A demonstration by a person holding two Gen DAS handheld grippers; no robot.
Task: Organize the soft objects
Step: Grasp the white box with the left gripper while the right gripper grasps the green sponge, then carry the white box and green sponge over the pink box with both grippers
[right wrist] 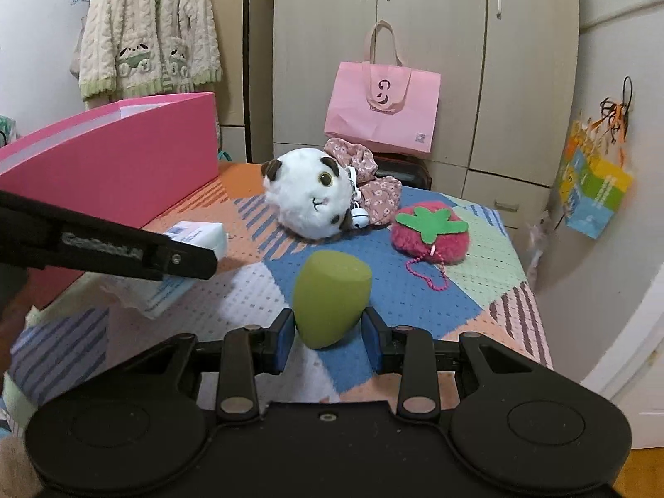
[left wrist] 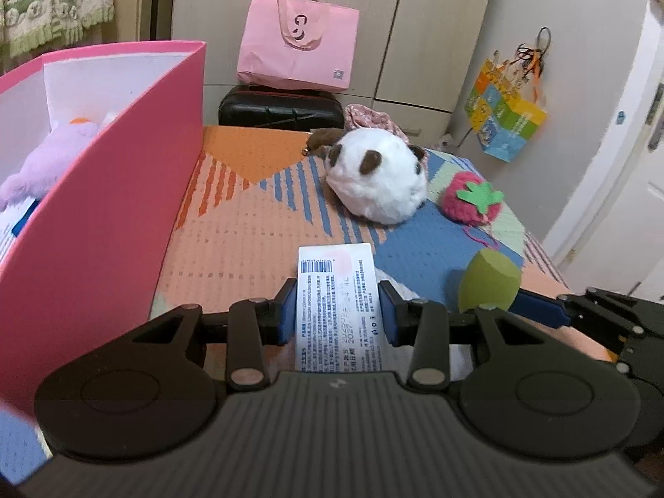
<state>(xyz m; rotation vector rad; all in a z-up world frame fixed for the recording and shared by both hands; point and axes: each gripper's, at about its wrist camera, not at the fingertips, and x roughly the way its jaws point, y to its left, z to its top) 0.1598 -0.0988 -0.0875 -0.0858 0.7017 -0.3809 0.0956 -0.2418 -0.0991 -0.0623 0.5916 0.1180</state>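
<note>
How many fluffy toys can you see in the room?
3. A white plush cat head lies mid-table, a pink strawberry plush lies to its right, and a lilac plush sits inside the pink box. The box may hide more.

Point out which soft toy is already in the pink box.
The lilac plush lies inside the pink box; the white cat plush and strawberry pouch lie outside it.

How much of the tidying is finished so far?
Done: a purple plush lies in the pink box. In hand: the left gripper holds a white pack, the right gripper a green sponge. Left: the cat plush and strawberry.
</note>
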